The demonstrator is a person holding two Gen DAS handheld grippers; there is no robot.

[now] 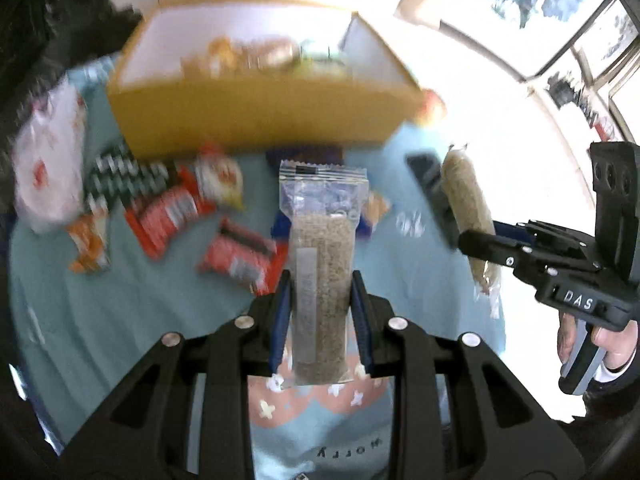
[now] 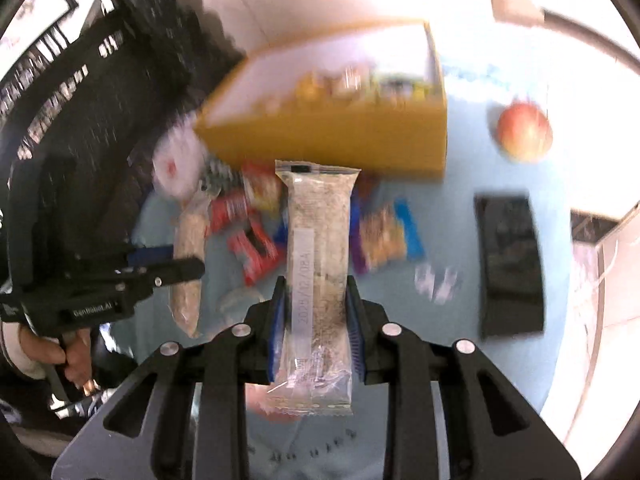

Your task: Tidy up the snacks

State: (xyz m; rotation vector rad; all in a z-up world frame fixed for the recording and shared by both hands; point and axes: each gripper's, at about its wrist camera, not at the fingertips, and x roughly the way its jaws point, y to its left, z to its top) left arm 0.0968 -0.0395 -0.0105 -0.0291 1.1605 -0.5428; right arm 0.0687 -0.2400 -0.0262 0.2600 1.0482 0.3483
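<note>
"DAS" in white letters on right gripper (image 1: 448, 216) body. "GenRoboAI", blurred, on left gripper (image 2: 188, 268) body. Partial date "2025/12/08A", uncertain, on white strip of grain bar (image 2: 320, 280). "worry", inverted, on tablecloth (image 1: 352, 452).

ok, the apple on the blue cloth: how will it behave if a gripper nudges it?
The apple looks round and sits free on the cloth, so it would probably roll. Its smooth skin may slip between narrow pads.
</note>
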